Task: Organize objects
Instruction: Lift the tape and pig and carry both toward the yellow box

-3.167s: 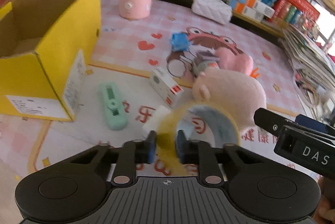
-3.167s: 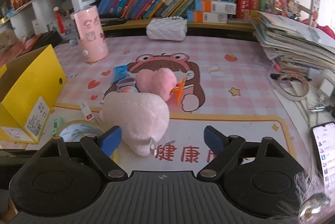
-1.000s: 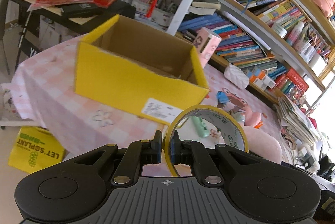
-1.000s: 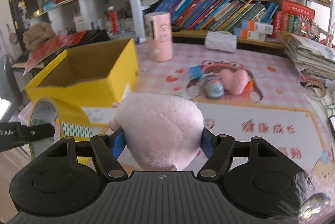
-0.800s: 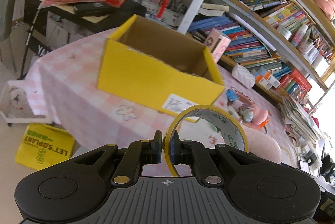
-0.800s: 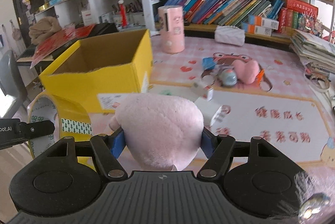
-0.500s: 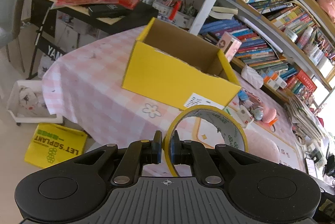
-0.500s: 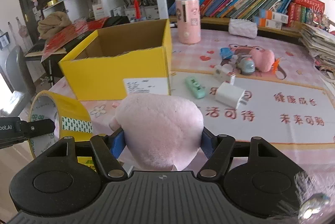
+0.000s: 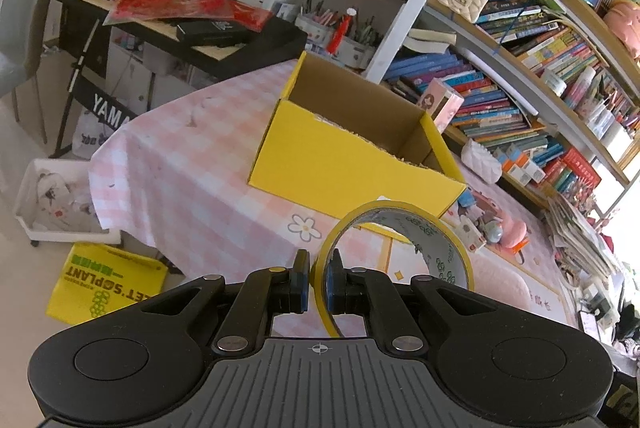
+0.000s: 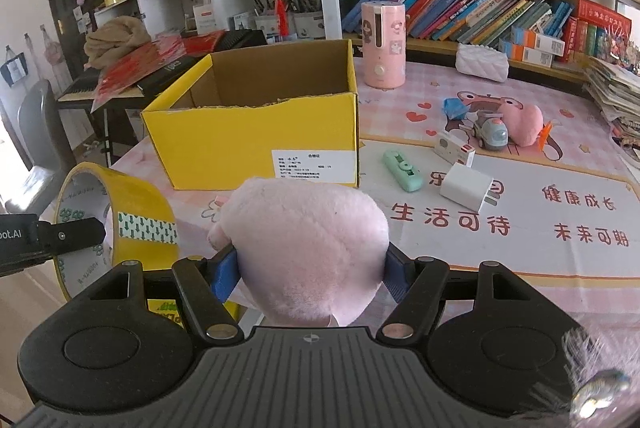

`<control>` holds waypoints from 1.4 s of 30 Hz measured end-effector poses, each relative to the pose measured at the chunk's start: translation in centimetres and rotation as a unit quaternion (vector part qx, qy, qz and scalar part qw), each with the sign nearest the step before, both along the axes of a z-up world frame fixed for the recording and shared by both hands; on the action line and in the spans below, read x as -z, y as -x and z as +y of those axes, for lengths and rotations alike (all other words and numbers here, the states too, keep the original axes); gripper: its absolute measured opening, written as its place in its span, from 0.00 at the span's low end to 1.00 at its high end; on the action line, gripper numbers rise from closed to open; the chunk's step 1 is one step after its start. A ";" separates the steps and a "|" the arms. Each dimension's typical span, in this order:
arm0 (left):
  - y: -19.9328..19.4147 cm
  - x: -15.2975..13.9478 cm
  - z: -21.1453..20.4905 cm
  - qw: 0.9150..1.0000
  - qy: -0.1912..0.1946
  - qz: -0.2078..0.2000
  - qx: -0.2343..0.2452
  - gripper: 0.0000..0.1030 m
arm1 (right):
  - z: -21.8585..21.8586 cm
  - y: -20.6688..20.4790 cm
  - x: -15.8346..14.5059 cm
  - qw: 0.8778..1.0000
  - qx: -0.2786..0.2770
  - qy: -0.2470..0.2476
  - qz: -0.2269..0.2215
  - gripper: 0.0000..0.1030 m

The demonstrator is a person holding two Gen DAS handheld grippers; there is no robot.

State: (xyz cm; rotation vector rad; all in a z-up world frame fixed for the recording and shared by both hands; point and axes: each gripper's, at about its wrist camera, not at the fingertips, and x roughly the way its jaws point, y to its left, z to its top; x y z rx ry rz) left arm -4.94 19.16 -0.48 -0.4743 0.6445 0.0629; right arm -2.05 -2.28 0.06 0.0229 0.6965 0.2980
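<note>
The left gripper (image 9: 317, 282) is pinching the wall of a yellow tape roll (image 9: 394, 248), stiff and light, so an edge grip works. The right gripper (image 10: 310, 270) squeezes a squishy pink plush toy (image 10: 308, 248). Both hang short of the open yellow cardboard box (image 10: 256, 131). Only the right view shows leftover bits on the mat.

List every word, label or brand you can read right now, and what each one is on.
"YAMA", cut off: keyboard stand.
"LET'S PLANT", upside down: yellow bag on the floor.
"生活可待", "健康成长", "未来可期": table mat.
"oot.AI", cut off: left claw body.
White label on the yellow box: print too small to read.
Book spines, tape roll print: unreadable.
</note>
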 end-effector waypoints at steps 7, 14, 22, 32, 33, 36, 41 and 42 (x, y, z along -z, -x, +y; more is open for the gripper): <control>-0.1 0.0 0.7 1.000 0.004 -0.004 0.001 0.06 | 0.5 0.0 -0.1 1.000 0.000 0.003 -0.001 0.66; -0.7 -0.1 1.2 1.000 0.009 -0.006 -0.004 0.06 | 1.2 -0.4 -0.4 1.000 -0.001 0.014 -0.005 0.66; -2.8 -1.5 1.5 0.999 0.001 -0.032 -0.005 0.06 | 1.5 -2.1 -1.6 0.999 0.005 0.019 -0.033 0.66; -8.7 -3.5 2.3 0.997 -0.007 -0.068 -0.029 0.06 | 3.2 -8.5 -4.3 0.995 -0.013 0.022 -0.101 0.66; -9.5 -3.7 2.4 0.997 -0.009 -0.070 -0.032 0.06 | 3.4 -9.1 -4.5 0.994 -0.018 0.022 -0.106 0.66; -11.5 -4.0 2.2 0.997 -0.014 -0.073 -0.037 0.06 | 3.8 -11.2 -4.7 0.992 -0.030 0.024 -0.117 0.66; -14.3 -4.1 1.6 0.996 -0.023 -0.069 -0.044 0.06 | 4.0 -14.7 -4.5 0.991 -0.051 0.028 -0.121 0.66; -14.9 -3.9 1.4 0.996 -0.026 -0.066 -0.046 0.06 | 4.0 -15.4 -4.4 0.991 -0.055 0.029 -0.120 0.66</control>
